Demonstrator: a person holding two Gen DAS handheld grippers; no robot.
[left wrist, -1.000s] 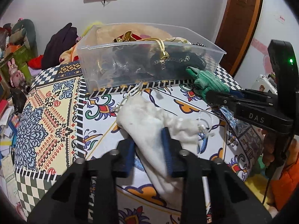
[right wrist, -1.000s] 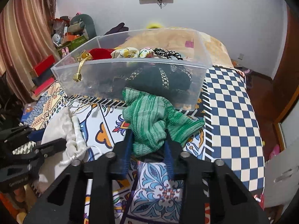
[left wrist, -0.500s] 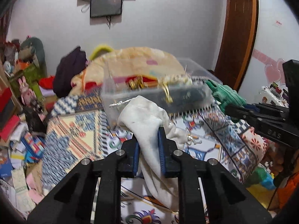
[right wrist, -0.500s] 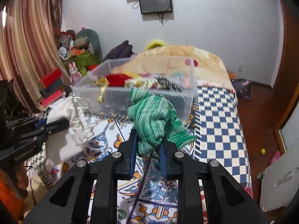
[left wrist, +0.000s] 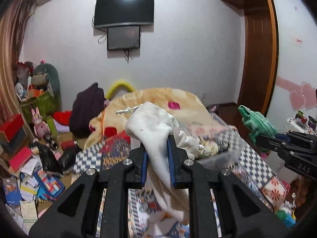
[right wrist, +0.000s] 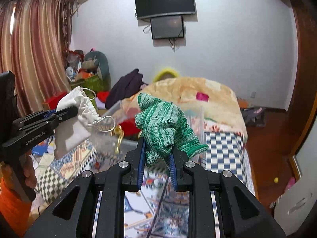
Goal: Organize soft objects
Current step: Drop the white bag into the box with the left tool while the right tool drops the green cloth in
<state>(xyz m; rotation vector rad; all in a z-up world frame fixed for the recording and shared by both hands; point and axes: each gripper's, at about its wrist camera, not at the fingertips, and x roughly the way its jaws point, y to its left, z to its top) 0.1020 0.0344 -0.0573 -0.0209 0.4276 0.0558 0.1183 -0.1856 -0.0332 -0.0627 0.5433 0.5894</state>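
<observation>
**Two soft items, each clamped and held above the bed**

Two grippers, one item apiece. Left gripper (left wrist: 157, 162): blue pads pressed together on a white drawstring pouch (left wrist: 156, 130); long axis runs steeply, gathered mouth and knotted cord uppermost, tail hanging below the fingers. Cloth cream-white, wrinkled, faintly marked.

Right gripper (right wrist: 156, 162): clamped on a green striped knit glove (right wrist: 164, 125); bunched, fingers up and to the left, ribbed cuff pointing down to the right. Weave mottled light and dark green.

Both items are off the surface, raised over a clear plastic bin (left wrist: 221, 148), blurred, holding mixed goods.

Surface: bed with patterned quilt (right wrist: 223, 150), checkered and floral, and a peach blanket (right wrist: 210, 99) behind. Room: white wall, wall-mounted television (right wrist: 165, 1), striped curtain (right wrist: 37, 45), wooden door frame (left wrist: 257, 59), cluttered floor at left.
</observation>
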